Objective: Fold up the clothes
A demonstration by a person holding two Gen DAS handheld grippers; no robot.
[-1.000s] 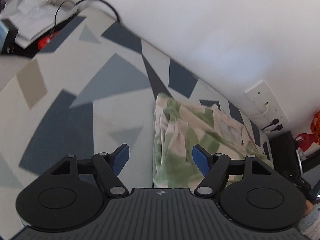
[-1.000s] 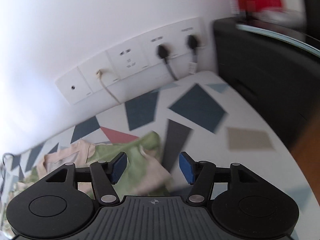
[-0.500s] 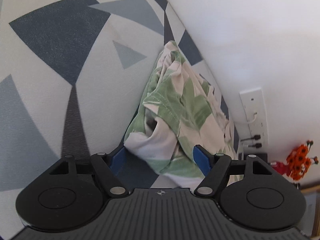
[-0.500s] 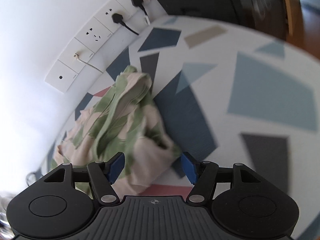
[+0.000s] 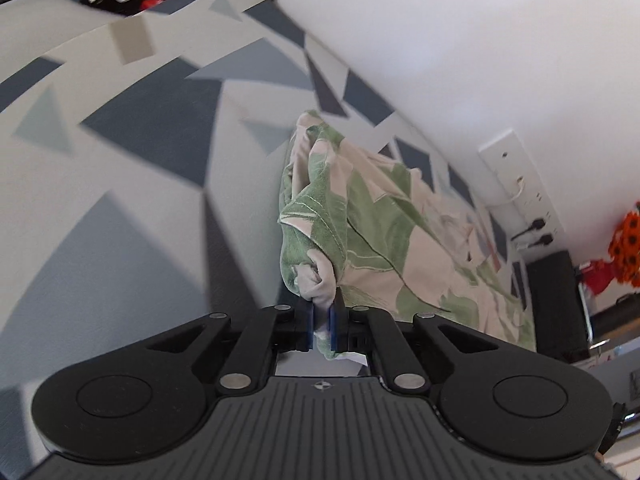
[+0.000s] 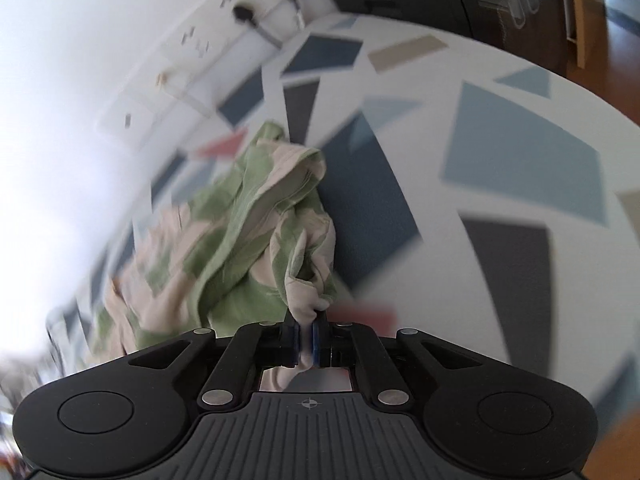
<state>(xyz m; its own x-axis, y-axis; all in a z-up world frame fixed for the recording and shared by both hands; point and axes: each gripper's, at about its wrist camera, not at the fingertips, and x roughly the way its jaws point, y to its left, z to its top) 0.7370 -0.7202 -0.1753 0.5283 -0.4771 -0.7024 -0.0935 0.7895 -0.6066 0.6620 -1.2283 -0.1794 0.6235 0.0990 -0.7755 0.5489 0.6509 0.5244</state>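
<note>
garment (image 5: pixel 360 216) bunched on patterned cover (image 5: pixel 120 184); left gripper (image 5: pixel 321 322) pinching garment; right gripper (image 6: pixel 306 334) likewise

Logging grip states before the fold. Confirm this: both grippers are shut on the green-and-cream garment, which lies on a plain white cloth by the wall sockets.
One detail is wrong. The cloth under the garment is not plain white; the left wrist view shows blue and grey geometric patches. The rest holds: left gripper and right gripper are shut on the garment, near the wall sockets.

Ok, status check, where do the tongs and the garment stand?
Left tongs shut on garment. Right tongs shut on garment too. Garment bunched on patterned surface. Nothing in the way.
</note>
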